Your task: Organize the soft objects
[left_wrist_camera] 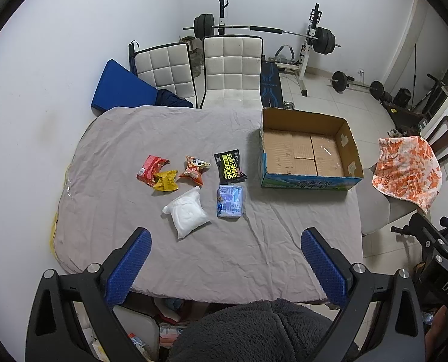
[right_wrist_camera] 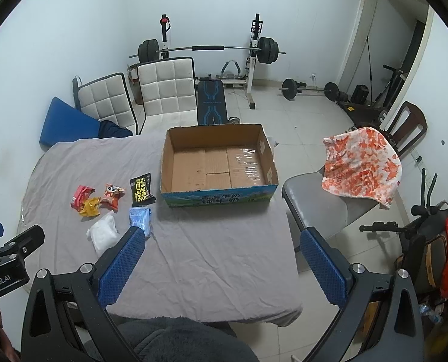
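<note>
Six soft packets lie in a loose cluster on the grey cloth (left_wrist_camera: 224, 247) covering the table, all to the left of the open cardboard box (left_wrist_camera: 306, 150), which sits at the cloth's far right corner. Nearest the box is the black shoe-wipes pack (left_wrist_camera: 229, 165), well apart from the box's left wall. Just on the near side of that pack lies the pale blue packet (left_wrist_camera: 230, 201). Left of the blue packet sits the white pouch (left_wrist_camera: 186, 212), tilted. Beyond the pouch, farther from the box, are the orange cartoon snack bag (left_wrist_camera: 194, 169), the crumpled yellow wrapper (left_wrist_camera: 165, 181) and the red wrapper (left_wrist_camera: 149, 170); the yellow one touches the red one.

The box shows only its bare taped floor.

The left gripper (left_wrist_camera: 225, 244) hangs above the near edge of the cloth, its blue pads spread wide with nothing between them. The right gripper (right_wrist_camera: 220, 242) hovers nearer the box's front, also spread wide and holding nothing.

Beyond the box stand two white padded chairs (left_wrist_camera: 211, 69) and a barbell rack (left_wrist_camera: 266, 33); right of it, a grey chair carries an orange-patterned towel (left_wrist_camera: 406, 169).
</note>
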`<action>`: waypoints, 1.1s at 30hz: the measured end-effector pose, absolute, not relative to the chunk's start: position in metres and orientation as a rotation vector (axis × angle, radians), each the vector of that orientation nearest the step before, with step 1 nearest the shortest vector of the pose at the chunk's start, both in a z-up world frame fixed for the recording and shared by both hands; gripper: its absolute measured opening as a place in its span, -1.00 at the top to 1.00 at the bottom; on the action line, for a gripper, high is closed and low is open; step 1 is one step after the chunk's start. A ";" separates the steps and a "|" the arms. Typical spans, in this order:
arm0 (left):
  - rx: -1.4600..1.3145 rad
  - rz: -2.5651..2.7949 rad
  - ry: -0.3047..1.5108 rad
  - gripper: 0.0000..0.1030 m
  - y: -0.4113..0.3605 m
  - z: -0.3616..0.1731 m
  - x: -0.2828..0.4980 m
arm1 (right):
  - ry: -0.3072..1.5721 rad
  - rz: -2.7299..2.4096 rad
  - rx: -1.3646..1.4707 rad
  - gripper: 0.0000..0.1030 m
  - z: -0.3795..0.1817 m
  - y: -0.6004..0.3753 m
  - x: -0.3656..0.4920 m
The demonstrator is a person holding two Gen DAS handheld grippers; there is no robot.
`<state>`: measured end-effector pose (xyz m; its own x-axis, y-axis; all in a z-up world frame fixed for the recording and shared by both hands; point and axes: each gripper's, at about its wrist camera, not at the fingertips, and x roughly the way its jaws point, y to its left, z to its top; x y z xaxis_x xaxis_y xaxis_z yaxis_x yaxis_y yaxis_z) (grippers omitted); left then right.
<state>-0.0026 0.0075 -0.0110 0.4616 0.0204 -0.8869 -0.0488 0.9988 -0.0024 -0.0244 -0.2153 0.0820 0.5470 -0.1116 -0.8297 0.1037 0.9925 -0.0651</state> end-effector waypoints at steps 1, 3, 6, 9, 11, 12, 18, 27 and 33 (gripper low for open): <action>-0.029 0.043 1.090 -0.98 0.007 -0.011 -0.002 | 0.984 -0.127 -0.009 -1.00 0.082 -0.216 -0.025; -0.029 0.043 1.088 -0.98 0.008 -0.010 -0.002 | 0.984 -0.127 -0.009 -1.00 0.082 -0.216 -0.025; -0.031 0.042 1.087 -0.98 0.008 -0.010 -0.001 | 0.981 -0.127 -0.010 -1.00 0.082 -0.216 -0.025; -0.034 0.040 1.085 -0.98 0.007 -0.008 0.000 | 0.979 -0.130 -0.010 -1.00 0.082 -0.218 -0.025; -0.034 0.041 1.085 -0.98 0.007 -0.007 -0.001 | 0.979 -0.130 -0.011 -1.00 0.082 -0.218 -0.025; -0.036 0.040 1.085 -0.98 0.007 -0.007 -0.001 | 0.979 -0.130 -0.011 -1.00 0.082 -0.218 -0.025; -0.038 0.039 1.084 -0.98 0.007 -0.006 0.000 | 0.980 -0.129 -0.010 -1.00 0.081 -0.218 -0.025; -0.037 0.039 1.083 -0.98 0.008 -0.006 -0.001 | 0.981 -0.127 -0.008 -1.00 0.081 -0.219 -0.023; -0.040 0.037 1.084 -0.98 0.007 -0.006 0.000 | 0.982 -0.127 -0.008 -1.00 0.081 -0.219 -0.023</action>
<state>0.0002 0.0070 -0.0060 0.4677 0.0106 -0.8838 -0.0502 0.9986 -0.0146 -0.0228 -0.2195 0.0806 0.5487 -0.1106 -0.8287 0.1035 0.9926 -0.0640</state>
